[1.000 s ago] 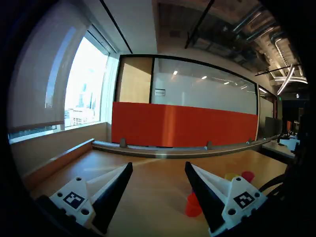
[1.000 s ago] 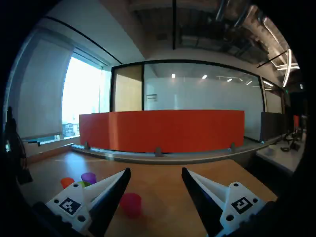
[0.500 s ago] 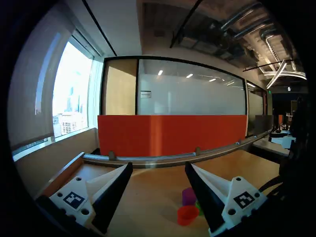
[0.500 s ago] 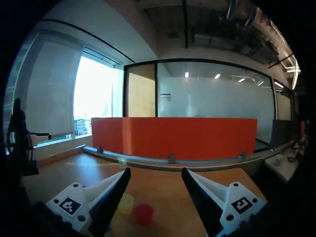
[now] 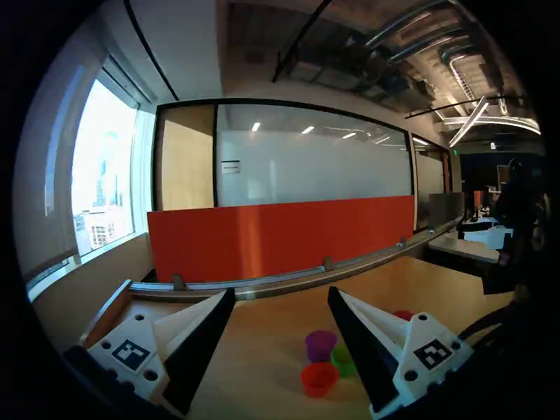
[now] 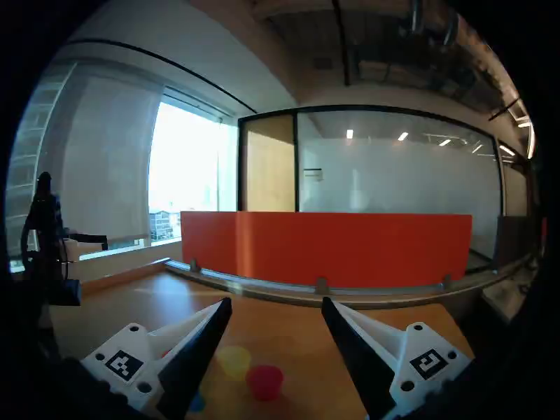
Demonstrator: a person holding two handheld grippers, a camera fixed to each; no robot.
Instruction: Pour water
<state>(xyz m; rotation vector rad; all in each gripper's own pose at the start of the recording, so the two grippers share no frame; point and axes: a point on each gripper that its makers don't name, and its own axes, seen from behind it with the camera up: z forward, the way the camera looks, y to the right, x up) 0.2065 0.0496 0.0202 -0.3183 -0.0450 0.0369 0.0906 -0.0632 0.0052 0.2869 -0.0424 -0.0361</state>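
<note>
In the left gripper view my left gripper (image 5: 280, 308) stands open above a wooden table (image 5: 273, 329). Between and below its fingers sit a purple cup (image 5: 320, 344), a green cup (image 5: 343, 359) and an orange-red cup (image 5: 318, 379); a red cup (image 5: 402, 316) peeks past the right finger. In the right gripper view my right gripper (image 6: 276, 315) is open too, nothing between its fingers. Below it sit a yellow cup (image 6: 233, 361), a pink-red cup (image 6: 264, 382) and a bit of a blue cup (image 6: 197, 402) beside the left finger.
An orange partition (image 5: 280, 234) with a metal rail runs along the table's far edge. A bright window (image 5: 98, 196) is at the left. A dark stand with cables (image 6: 45, 245) rises at the left of the right gripper view. More desks (image 5: 476, 241) lie at the right.
Both views have swung so the room slides sideways. In the left gripper view the purple, green and orange-red cups come into view between the fingers. In the right gripper view the yellow and pink-red cups shift right.
</note>
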